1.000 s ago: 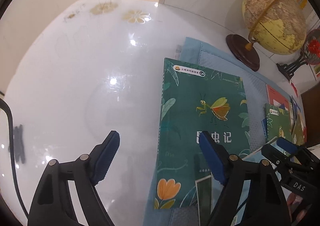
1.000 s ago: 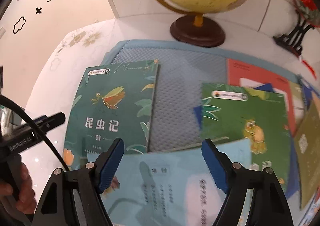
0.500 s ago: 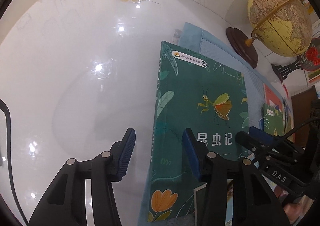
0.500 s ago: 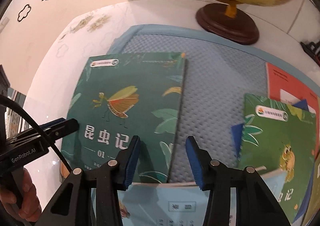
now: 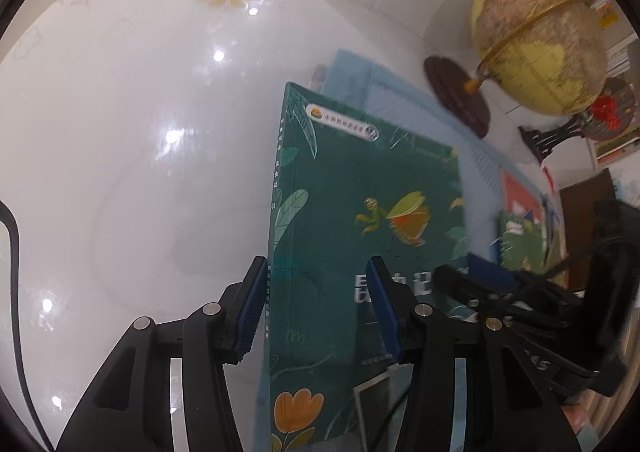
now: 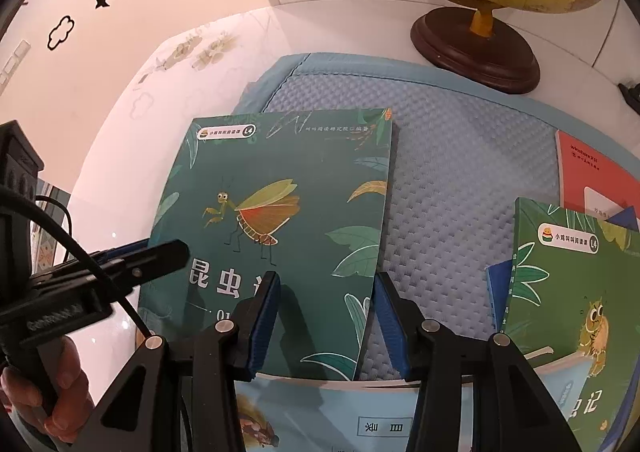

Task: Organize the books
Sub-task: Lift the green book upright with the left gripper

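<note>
Both grippers have narrowed and dropped onto the green mantis book (image 6: 280,212), mid-frame on the blue mat (image 6: 460,156). Left gripper (image 5: 316,312) straddles its spine edge, right gripper (image 6: 324,322) its opposite edge; whether the pads press, I cannot tell. Long axis runs bottom to top, title end upward. Risk: the thin cover buckles or slips if squeezed unevenly.

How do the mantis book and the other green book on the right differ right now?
The mantis book is dark green, fully visible, and straddled by both grippers; the lighter green book shows a yellow bug, sits partly under a pale blue book, and is untouched. Both carry the same series badge and lie on the blue mat.
</note>
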The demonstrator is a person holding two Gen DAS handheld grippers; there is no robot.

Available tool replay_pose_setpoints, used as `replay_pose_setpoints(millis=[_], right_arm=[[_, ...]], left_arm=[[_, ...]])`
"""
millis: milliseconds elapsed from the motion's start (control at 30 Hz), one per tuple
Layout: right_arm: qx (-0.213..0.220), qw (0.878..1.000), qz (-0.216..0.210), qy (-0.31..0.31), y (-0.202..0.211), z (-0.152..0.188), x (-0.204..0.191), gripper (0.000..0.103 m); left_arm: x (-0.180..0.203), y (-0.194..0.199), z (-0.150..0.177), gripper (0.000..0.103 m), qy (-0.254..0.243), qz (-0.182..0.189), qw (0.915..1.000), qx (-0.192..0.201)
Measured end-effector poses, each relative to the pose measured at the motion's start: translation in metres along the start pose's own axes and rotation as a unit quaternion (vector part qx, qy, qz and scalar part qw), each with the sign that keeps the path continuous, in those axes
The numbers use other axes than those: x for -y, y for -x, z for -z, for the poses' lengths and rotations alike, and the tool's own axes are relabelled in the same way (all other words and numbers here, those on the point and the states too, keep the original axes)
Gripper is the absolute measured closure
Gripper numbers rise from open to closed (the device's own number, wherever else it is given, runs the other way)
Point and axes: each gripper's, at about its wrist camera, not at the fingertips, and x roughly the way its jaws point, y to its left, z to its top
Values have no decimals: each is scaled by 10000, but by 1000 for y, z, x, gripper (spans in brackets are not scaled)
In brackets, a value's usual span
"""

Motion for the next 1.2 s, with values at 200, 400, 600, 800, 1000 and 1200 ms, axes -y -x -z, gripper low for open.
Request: replay_pose_setpoints(millis=[200, 400, 600, 800, 1000, 1200], right_arm=[[34, 9996, -194, -206, 1, -3, 7, 55], [66, 9984, -422, -382, 8, 7, 16, 54], [193, 9912, -978, -873, 14, 15, 38, 53], [359, 9916, -912, -845, 9, -3, 31, 45], [499, 9908, -934, -845, -3, -36, 25, 45], [568, 9946, -488, -713, -11, -66, 34, 45]], left_arm=[[29, 29, -2, 57, -494, -62, 9984, 250], [37, 30, -2, 57, -652, 62, 9972, 368], [30, 15, -11, 57, -585, -80, 9973, 430], [13, 21, -27, 57, -109, 593, 9968, 533], [13, 23, -54, 57, 55, 1000, 9919, 784], [5, -7, -69, 57, 369, 1241, 9905, 465]])
